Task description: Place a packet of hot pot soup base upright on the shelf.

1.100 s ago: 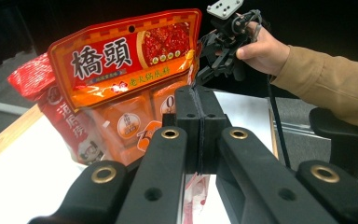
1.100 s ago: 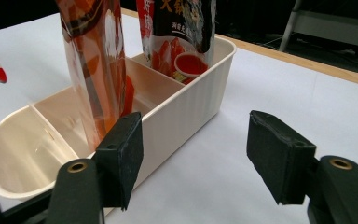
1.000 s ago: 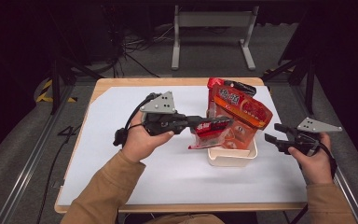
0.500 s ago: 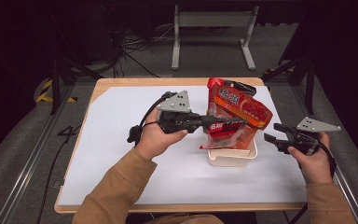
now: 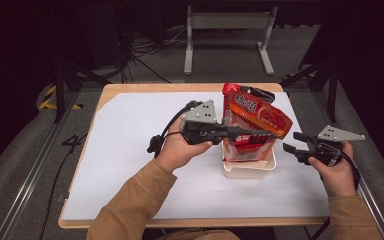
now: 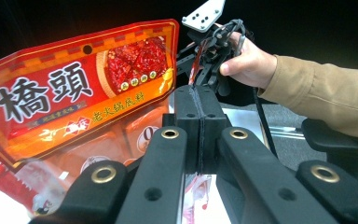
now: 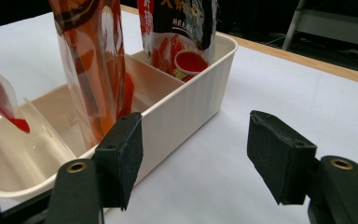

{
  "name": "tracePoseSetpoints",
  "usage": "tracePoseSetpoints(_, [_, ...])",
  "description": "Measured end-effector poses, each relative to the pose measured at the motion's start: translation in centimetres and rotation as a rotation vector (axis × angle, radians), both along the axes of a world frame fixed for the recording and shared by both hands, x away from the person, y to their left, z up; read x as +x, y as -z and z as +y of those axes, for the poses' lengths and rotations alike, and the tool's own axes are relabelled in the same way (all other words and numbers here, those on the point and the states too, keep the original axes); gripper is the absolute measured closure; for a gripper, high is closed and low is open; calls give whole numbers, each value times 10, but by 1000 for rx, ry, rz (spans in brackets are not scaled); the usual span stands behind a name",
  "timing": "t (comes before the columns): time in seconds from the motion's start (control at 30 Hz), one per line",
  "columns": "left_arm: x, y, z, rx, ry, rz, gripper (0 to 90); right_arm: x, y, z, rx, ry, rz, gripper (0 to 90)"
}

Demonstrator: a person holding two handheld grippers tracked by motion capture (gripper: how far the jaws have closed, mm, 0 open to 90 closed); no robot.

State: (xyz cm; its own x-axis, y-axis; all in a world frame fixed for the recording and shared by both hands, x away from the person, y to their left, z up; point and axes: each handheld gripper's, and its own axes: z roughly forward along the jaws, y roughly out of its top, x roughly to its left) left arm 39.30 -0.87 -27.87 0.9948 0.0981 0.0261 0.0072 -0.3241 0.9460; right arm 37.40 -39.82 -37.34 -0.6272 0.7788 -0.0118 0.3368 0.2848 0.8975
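The left gripper (image 5: 260, 135) has its jaws pressed together on the top edge of a small clear sauce packet (image 5: 247, 145) with red print — it hangs over the near end of the cream divided bin (image 5: 247, 170), which sits toward the right edge of the table (image 5: 130, 150). In the left gripper view the pads (image 6: 200, 121) meet flat with a thin sliver of packet (image 6: 193, 196) showing below them, so it's a pinch on the film, not an empty close. Two bigger pouches already stand in the bin: a red-orange hotpot base pouch (image 5: 255, 112) leaning over the middle, and a dark one (image 7: 186, 28) in the far compartment. The right gripper (image 5: 300, 147) waits near the table's right edge just beside the bin, jaws spread, holding nothing. Looks like the step is dropping the small packet into the near compartment (image 7: 18, 158), which seems free. To do it well: lower it straight down clear of the leaning pouch, get the bottom edge past the divider before letting go — and the right gripper could steady the bin wall if it slides.
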Motion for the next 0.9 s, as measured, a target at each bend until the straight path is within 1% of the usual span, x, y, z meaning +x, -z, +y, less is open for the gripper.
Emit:
tracePoseSetpoints(0.13, [1,3,-7,-9,6,2,900,0,0,0,-2,-2,2,364])
tracePoseSetpoints(0.37, [0,9,-18,9,24,-12,900,-1,0,-1,1,-1,3,363])
tracePoseSetpoints(0.43, [-1,11,-20,5,29,-12,900,-1,0,-1,0,-1,3,362])
tracePoseSetpoints(0.57, [0,16,-24,6,39,-8,900,-1,1,-1,-1,-3,4,362])
tracePoseSetpoints(0.7, [1,19,-27,10,41,-10,900,-1,1,0,-2,-4,6,361])
tracePoseSetpoints(0.9, [3,25,-30,19,41,0,900,0,1,0,-2,-4,7,361])
